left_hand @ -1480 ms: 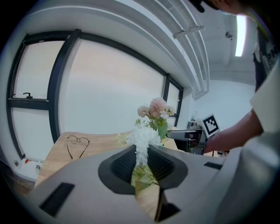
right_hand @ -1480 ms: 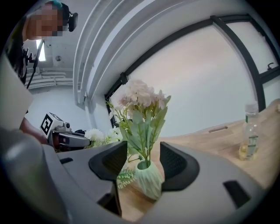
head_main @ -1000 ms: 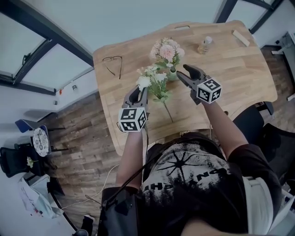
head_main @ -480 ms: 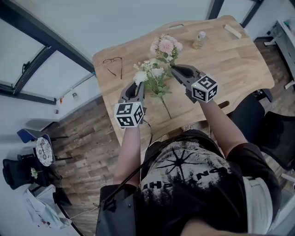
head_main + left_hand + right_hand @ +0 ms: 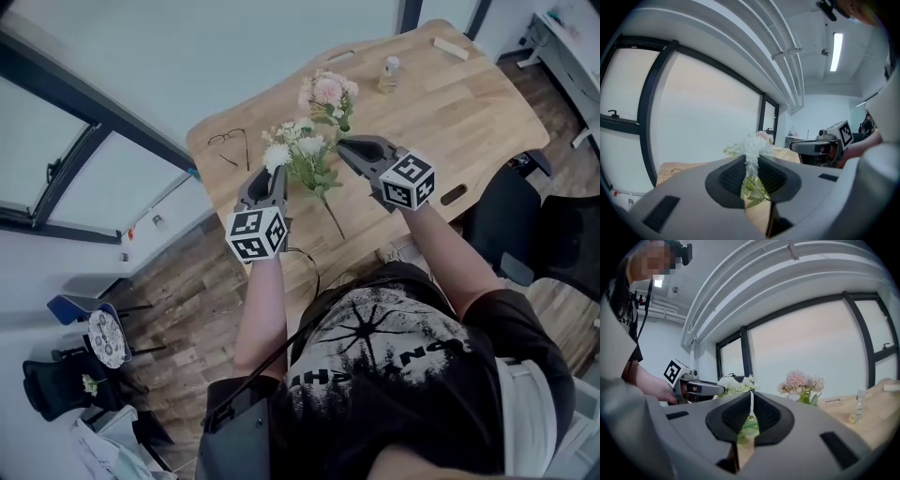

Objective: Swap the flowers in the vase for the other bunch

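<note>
A white flower bunch (image 5: 292,150) hangs over the wooden table (image 5: 469,122), and my left gripper (image 5: 274,174) is shut on it just below the blooms. In the left gripper view the white blooms (image 5: 751,146) stick up between the pads. The pink bunch (image 5: 324,92) stands upright behind it; its vase is hidden by foliage and my right gripper. My right gripper (image 5: 343,146) sits beside the white bunch's leaves with its jaws closed together. In the right gripper view (image 5: 751,401) only a sliver shows between the pads. I cannot tell whether a thin stem is pinched.
Eyeglasses (image 5: 228,148) lie at the table's left edge. A small glass bottle (image 5: 389,73) and a wooden block (image 5: 450,49) sit at the far side. A slot handle (image 5: 453,197) is cut near the front right edge. Windows line the wall beyond.
My right gripper went from wide open to shut and moved left toward the white bunch. Both grippers rose, and the left one lifted the white bunch higher.
</note>
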Motion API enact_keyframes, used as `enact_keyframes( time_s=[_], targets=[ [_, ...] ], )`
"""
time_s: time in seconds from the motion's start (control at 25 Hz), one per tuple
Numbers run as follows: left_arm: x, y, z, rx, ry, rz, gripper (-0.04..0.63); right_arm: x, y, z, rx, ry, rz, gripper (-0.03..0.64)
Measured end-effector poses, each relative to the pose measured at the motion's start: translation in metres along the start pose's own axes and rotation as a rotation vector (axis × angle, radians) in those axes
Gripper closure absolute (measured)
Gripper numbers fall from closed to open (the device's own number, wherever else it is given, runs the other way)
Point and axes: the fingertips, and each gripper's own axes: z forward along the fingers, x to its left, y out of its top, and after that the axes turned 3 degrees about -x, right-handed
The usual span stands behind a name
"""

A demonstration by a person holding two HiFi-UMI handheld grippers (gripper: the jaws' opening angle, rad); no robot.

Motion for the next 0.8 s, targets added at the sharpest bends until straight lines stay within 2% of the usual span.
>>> enact_keyframes(
  time_s=[0.8],
  targets=[
    [-0.004,-0.009,-0.014,0.023,-0.018,0.035,0.509,0.024,-0.014,-0.012,0.037,-0.036,-0.012,0.591]
  ],
)
